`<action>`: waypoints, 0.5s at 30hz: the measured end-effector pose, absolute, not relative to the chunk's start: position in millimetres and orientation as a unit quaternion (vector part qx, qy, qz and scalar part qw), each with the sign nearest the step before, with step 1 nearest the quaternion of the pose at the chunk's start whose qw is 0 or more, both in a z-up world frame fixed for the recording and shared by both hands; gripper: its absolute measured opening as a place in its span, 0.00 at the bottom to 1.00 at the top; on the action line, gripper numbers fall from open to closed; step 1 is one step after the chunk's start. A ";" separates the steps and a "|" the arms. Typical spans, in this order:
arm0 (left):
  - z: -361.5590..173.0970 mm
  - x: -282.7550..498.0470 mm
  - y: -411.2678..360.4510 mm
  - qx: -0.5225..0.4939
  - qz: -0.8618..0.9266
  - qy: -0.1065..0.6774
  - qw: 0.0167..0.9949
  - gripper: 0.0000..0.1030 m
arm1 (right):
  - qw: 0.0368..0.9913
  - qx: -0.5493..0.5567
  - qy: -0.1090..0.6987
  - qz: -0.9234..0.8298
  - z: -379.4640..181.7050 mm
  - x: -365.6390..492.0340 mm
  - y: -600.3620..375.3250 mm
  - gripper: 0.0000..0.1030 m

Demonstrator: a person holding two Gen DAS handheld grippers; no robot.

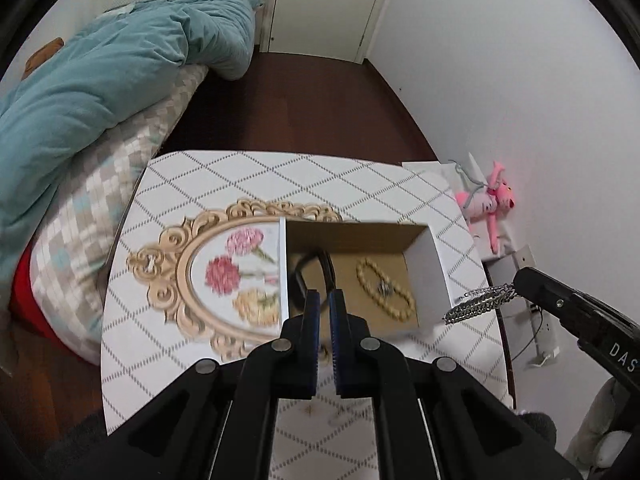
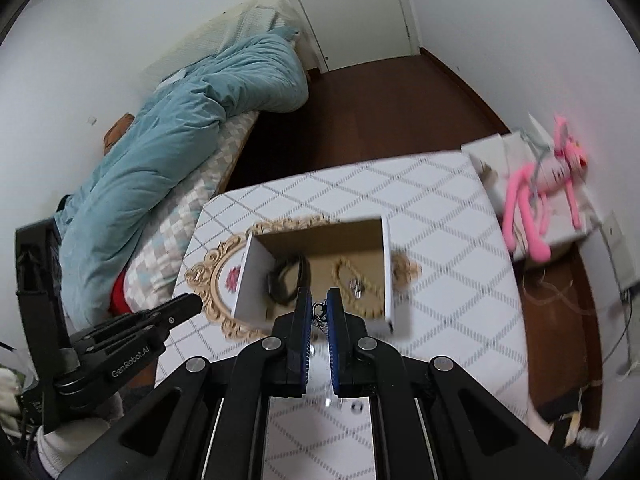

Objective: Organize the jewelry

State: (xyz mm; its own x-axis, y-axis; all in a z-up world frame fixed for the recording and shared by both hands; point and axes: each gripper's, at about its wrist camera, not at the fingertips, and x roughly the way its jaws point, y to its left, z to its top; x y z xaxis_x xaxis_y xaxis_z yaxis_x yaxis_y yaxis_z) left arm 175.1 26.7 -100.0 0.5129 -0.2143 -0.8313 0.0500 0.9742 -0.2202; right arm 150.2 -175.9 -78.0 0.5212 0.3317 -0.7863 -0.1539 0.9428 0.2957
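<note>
Bed w/ a teal duvet sits left of the table, which carries an open box over a gold-framed flower print; inside the box lie a bead bracelet & a dark cord. Left hand-held gripper hangs above the box, jaws shut, apparently holding nothing. Right hand-held gripper, off to the box's right side, is clamped on a silver chain dangling in the air above the table edge.
</note>
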 end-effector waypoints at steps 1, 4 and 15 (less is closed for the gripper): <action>-99.6 180.6 27.8 -0.081 -0.074 0.488 0.866 0.03 | 0.868 0.089 0.469 0.138 -77.6 157.8 -173.2 0.08; -104.0 181.5 31.6 -0.088 -0.082 0.494 0.861 0.03 | 0.868 0.081 0.470 0.138 -77.6 171.2 -169.5 0.08; -168.1 122.3 28.7 -0.083 -0.047 0.536 0.839 0.47 | 0.859 0.101 0.484 0.129 -115.9 120.2 -183.4 0.08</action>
